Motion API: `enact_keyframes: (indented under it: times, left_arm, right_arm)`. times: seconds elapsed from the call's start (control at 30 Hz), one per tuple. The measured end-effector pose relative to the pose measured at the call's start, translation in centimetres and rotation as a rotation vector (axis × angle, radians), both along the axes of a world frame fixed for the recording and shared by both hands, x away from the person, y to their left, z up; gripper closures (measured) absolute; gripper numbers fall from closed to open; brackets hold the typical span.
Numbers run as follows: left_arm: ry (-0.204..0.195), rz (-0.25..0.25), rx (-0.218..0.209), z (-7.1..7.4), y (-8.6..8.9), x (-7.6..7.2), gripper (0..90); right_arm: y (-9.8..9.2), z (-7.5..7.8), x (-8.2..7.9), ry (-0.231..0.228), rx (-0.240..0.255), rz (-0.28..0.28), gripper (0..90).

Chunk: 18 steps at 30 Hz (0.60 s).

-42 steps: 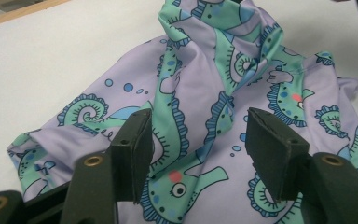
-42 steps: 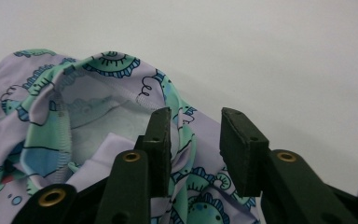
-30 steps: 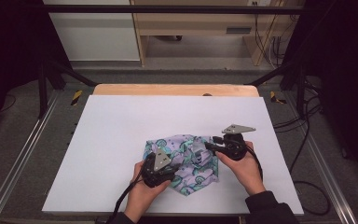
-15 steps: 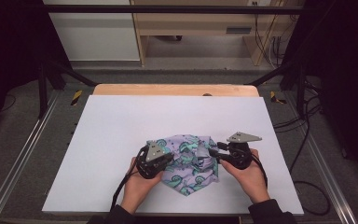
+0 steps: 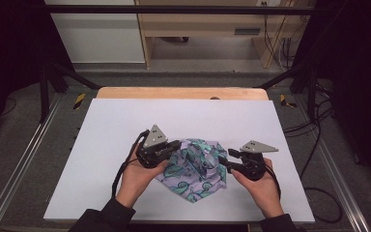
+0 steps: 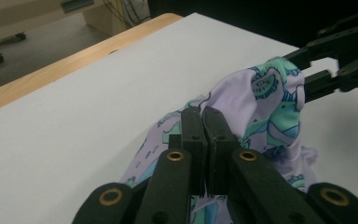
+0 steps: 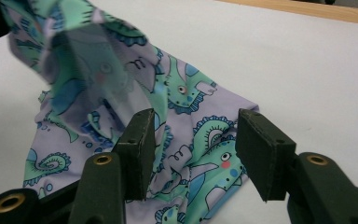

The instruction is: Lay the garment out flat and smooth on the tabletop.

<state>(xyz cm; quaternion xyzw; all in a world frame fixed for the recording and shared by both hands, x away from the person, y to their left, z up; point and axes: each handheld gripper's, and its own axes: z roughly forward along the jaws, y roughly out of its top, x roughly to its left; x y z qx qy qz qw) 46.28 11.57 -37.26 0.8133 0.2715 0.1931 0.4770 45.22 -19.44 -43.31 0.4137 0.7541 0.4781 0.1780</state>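
We are handling a small patterned garment [image 5: 193, 169], lilac with teal swirls and cartoon creatures, which lies crumpled on the white table [image 5: 125, 125] near its front edge, about midway between the left and right edges. Its exact cut we cannot tell from the bunched folds.

Our left gripper [image 5: 171, 147] has its jaws pressed together on the cloth: in the left gripper view the two black pads meet with fabric pinched between them [image 6: 204, 140], and a peak of the garment [image 6: 265, 93] rises beyond them, so this part is lifted clear of the table while the rest drapes down. We judge this pinch-and-lift is meant to pull a layer free so the piece can be opened out or straightened.

Our right gripper [image 5: 229, 162] sits at the garment's right side, pointing inward, and its jaws have just been opening; they now stand partly apart. In the right gripper view [image 7: 191, 154] cloth lies below and beyond the gap, but the pads press on nothing. We take it as lining up on the flat lower layer, to hold that side or take a second hold against the left's pull.

The wooden strip [image 5: 183, 93] along the table's far edge lies well away from the work.
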Motion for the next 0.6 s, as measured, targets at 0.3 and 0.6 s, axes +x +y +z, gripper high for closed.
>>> enact_keyframes:
  times: [0.3, 0.6]
  left_arm:
    - [0.114, 0.017, 0.141, -3.0, -1.0, 5.1, 88.6]
    - [0.199, 0.046, 0.166, -7.6, -1.8, 7.5, 85.9]
  right_arm:
    - [0.1, -0.9, -1.5, -0.012, -0.006, -0.017, 45.8]
    - [-0.4, -2.6, -2.8, -0.027, 0.0, -0.05, 44.9]
